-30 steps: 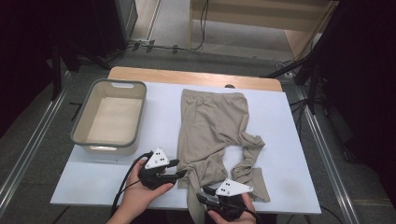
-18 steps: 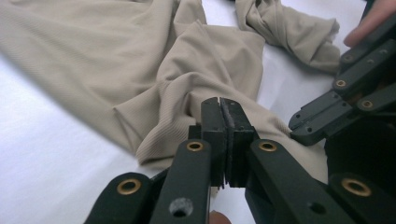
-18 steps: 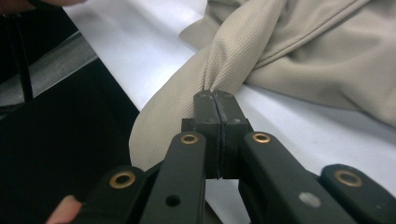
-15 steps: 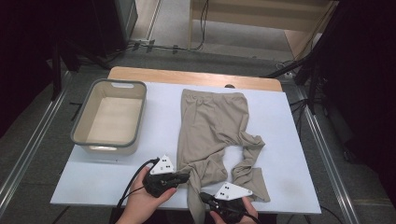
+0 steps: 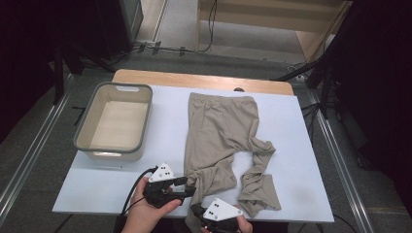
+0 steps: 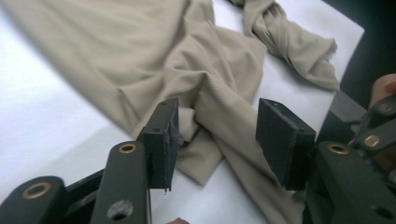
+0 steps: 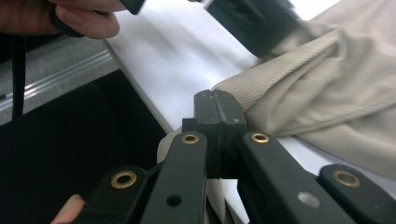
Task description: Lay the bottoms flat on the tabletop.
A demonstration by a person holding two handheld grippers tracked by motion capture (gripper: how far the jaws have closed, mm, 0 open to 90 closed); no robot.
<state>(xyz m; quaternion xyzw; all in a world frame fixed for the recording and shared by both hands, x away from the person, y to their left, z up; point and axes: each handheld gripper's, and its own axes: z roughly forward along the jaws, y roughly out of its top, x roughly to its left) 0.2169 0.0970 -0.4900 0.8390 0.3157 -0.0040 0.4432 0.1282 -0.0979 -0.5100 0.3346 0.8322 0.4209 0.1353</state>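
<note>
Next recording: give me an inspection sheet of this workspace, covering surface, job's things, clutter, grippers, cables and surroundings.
Surface: white table top with a wooden strip along its far edge.
Job's things: beige trousers lie flat, waistband at the far side, leg ends bunched and twisted at the near edge.
Clutter: an empty grey-rimmed tub stands left of the trousers.
Grippers: left gripper has just been opening, its jaws apart around a fold of cloth, one pad touching it; right gripper is shut, pinching the cloth's edge at the table's near edge.
Cables: a black cable trails from the left gripper.
Surroundings: dark stands, floor cables, metal rails beside the table.
</note>
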